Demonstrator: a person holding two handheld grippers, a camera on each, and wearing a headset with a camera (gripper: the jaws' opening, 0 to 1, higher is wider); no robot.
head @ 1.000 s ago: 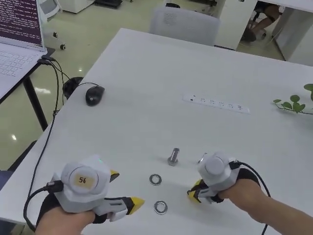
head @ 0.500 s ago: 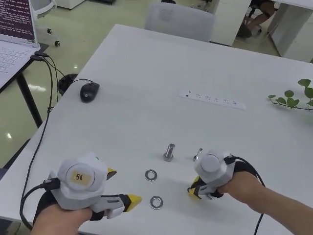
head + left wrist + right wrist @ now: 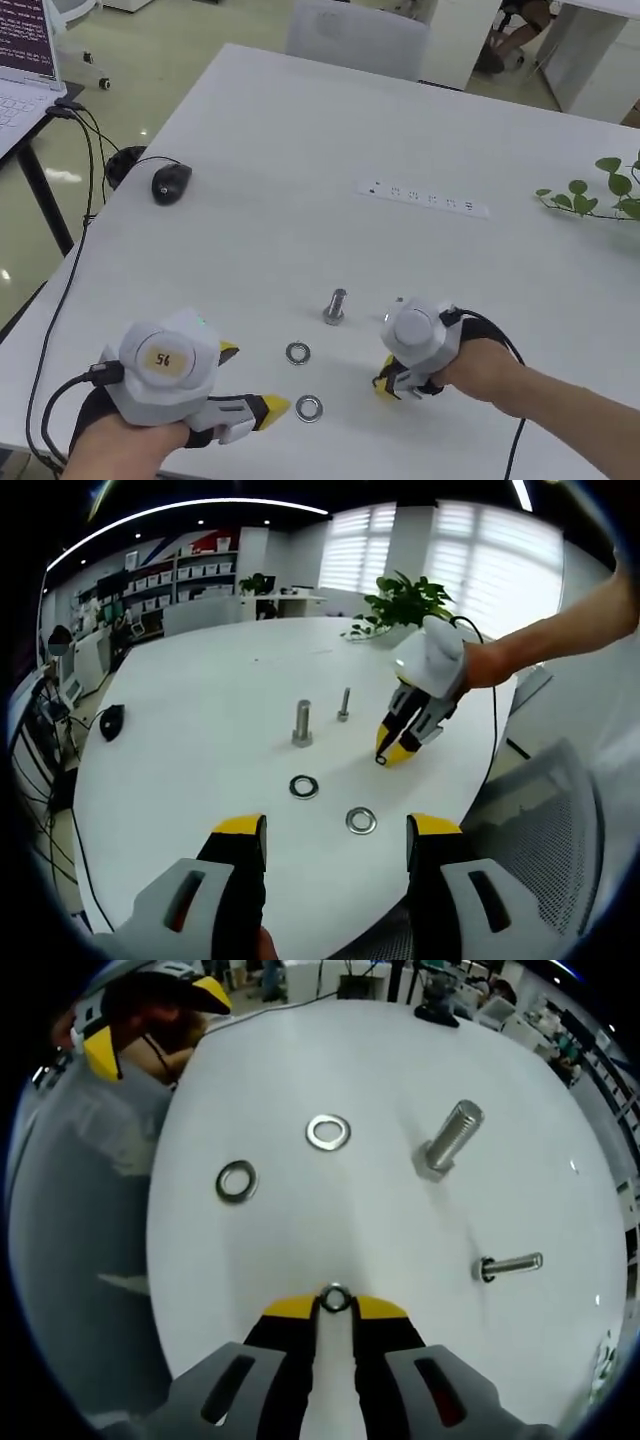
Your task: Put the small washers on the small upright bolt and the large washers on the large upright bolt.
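Between right fingers (image 3: pixel 288 1312), small silver washer (image 3: pixel 335 1299)

The white-and-yellow left gripper (image 3: pixel 252 378) slides toward the nearer flat steel washer (image 3: pixel 308 407), closing much of the gap. The white-and-yellow right gripper (image 3: pixel 384 380) drifts slightly closer to the small upright steel bolt (image 3: pixel 344 704).

Upright silver steel bolts on white table (image 3: pixel 300 200): 2. These are a thick hex-head bolt (image 3: pixel 335 305) and a thin bolt (image 3: pixel 510 1264) at its 3 o'clock. Large flat steel washers, loose: 2, the nearer washer (image 3: pixel 297 352) at the thick bolt's 7 o'clock and the farther washer (image 3: pixel 309 407) at 6. Small steel washer (image 3: pixel 335 1299): 1, pinched in right gripper (image 3: pixel 392 752). Yellow-tipped grippers: 2, counting left gripper (image 3: pixel 252 380). Black computer mouse (image 3: pixel 171 182): 1. White power strip (image 3: pixel 425 198): 1.
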